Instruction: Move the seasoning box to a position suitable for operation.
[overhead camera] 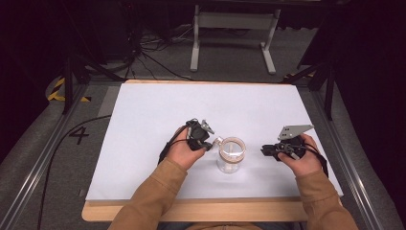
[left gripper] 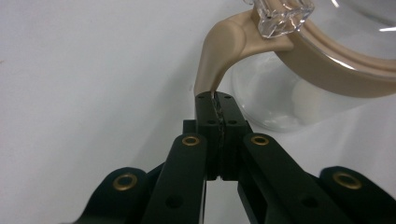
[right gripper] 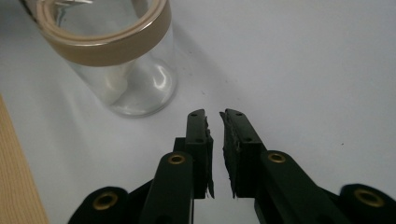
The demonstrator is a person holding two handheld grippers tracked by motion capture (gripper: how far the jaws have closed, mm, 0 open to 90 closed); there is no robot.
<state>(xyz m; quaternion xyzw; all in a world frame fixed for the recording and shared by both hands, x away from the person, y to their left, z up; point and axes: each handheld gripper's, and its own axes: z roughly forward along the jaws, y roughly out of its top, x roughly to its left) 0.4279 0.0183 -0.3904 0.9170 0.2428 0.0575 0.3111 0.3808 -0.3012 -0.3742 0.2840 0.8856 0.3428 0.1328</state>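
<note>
A clear glass jar (overhead camera: 231, 155) with a tan lid ring (overhead camera: 232, 143) stands upright on the white sheet (overhead camera: 191, 103), near the front middle. My left gripper (overhead camera: 207, 145) sits just left of it. In the left gripper view its jaws are shut (left gripper: 215, 96) on the lower end of the tan tab (left gripper: 222, 51) that curves down from the lid ring (left gripper: 336, 65). A clear plastic catch (left gripper: 282, 16) sits atop the tab. My right gripper (overhead camera: 265, 151) rests to the jar's right, apart from it. Its jaws (right gripper: 214, 114) stand open by a narrow gap with nothing between, and the jar (right gripper: 130, 79) lies ahead to the left.
The white sheet covers a wooden table whose front edge (overhead camera: 191, 211) shows near the person's sleeves. The wood edge (right gripper: 14, 177) also shows in the right gripper view. Beyond the table, a metal stand (overhead camera: 234, 28) and cables (overhead camera: 153, 48) sit on the grey floor.
</note>
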